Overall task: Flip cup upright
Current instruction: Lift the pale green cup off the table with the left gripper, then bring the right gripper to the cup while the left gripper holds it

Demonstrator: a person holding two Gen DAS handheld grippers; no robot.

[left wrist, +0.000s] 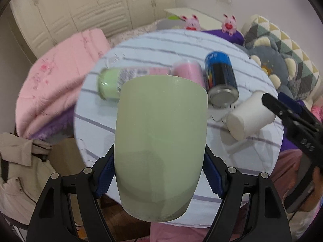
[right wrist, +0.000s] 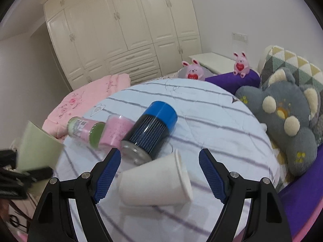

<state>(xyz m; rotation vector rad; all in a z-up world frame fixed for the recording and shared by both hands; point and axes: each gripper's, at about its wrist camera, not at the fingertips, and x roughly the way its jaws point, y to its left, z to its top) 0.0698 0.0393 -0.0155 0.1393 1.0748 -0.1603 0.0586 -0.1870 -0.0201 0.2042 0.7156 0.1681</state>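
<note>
Now the left gripper (left wrist: 159,173) clamps the green cup (left wrist: 160,147) above the striped counter (left wrist: 141,46). Spread wide, the right gripper (right wrist: 159,173) flanks a white cup (right wrist: 155,183) lying sideways beside a can (right wrist: 150,132).

The right claw (right wrist: 159,173) stands wide open around a white paper cup (right wrist: 155,181) lying on its side — the blue can (right wrist: 150,131) lies just behind it.

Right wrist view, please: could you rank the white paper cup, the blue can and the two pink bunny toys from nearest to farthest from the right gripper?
1. White paper cup: on its side between the open fingers of the right gripper.
2. Blue can: lying just beyond the cup, slightly left.
3. Pink bunny toys: past the table's far edge; too close to rank against each other.
</note>
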